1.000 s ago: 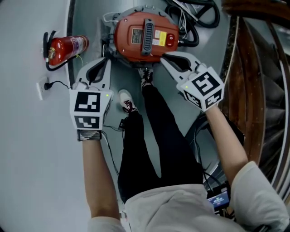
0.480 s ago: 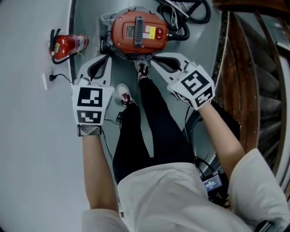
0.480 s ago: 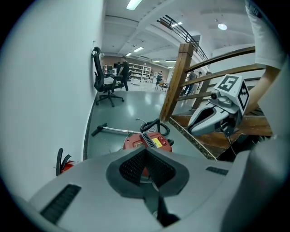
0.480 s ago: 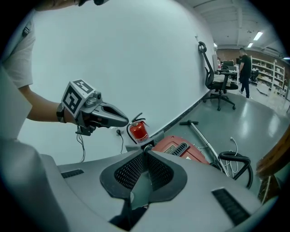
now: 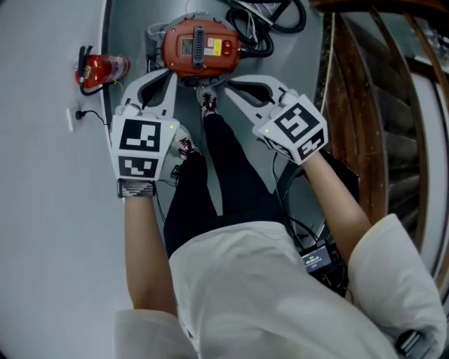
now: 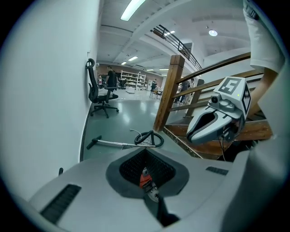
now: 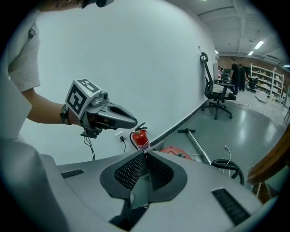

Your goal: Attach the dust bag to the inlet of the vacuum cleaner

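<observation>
- Nearest the head camera, a white shirt [image 5: 266, 294] and two bare forearms are seen, high above the vacuum cleaner [image 5: 198, 48].
- A small device with a lit screen [image 5: 317, 259] is carried at the waist, well to the near side of the vacuum cleaner.
- The left gripper [image 6: 145, 149] is held above and to the near left of the vacuum cleaner. Its jaws are brought together at the tips and nothing is gripped. A sliver of the red body is seen through the gap behind the tips.
- The right gripper [image 7: 144, 154] is held above and to the near right of the vacuum cleaner. Its jaws are likewise closed tip to tip on nothing.
- Both grippers are pointed down toward the vacuum cleaner, and neither is seen to touch it.
- Legs in black trousers [image 5: 224, 168] are seen between the grippers, with one shoe [image 5: 208, 104] planted just on the near side of the vacuum cleaner.
- The vacuum cleaner, round and red with a black handle on top, is stood on the grey floor [image 5: 133, 42].
- A black hose [image 5: 270, 17] is coiled just beyond it, to the right.
- A fire extinguisher [image 5: 102, 69] is set against the white wall to the left of the vacuum cleaner, near a wall socket [image 5: 71, 119].
- A wooden staircase [image 5: 358, 105] is seen to the right of the vacuum cleaner.
- Farther beyond the vacuum cleaner, a metal wand [image 6: 113, 143] is laid on the floor, and a black office chair [image 6: 100, 93] and shelves [image 6: 133, 79] are seen farthest off.
</observation>
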Available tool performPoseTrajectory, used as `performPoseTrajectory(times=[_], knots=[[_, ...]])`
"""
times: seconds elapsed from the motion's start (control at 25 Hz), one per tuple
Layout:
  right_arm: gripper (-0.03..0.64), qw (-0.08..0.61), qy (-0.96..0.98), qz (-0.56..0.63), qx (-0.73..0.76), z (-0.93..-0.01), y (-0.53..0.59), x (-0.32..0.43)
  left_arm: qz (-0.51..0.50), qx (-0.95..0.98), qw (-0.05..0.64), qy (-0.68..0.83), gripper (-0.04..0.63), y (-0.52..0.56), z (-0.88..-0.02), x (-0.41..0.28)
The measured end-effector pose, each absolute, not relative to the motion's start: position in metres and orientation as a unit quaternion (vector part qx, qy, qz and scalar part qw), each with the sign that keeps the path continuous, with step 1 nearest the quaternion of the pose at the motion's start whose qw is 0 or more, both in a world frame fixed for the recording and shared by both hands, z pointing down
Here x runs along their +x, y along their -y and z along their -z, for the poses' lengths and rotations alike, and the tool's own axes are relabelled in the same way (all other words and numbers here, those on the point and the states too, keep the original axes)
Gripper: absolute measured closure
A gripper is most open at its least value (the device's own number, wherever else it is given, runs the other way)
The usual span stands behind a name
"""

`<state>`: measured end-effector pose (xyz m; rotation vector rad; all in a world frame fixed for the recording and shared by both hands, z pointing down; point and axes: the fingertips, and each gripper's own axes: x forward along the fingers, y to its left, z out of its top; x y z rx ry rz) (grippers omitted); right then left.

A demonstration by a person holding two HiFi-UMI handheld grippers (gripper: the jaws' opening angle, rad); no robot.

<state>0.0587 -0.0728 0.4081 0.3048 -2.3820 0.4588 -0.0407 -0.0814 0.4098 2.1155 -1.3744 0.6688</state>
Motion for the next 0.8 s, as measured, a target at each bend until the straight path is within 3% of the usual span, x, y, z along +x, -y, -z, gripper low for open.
performPoseTrajectory(times=[0.8], knots=[[0.571,0.305,0.923,-0.163,0.165,-0.307,0.045,0.079,-0.209,0.811,0.229,0.496,0.594,0.064,-0.319,-0.012]])
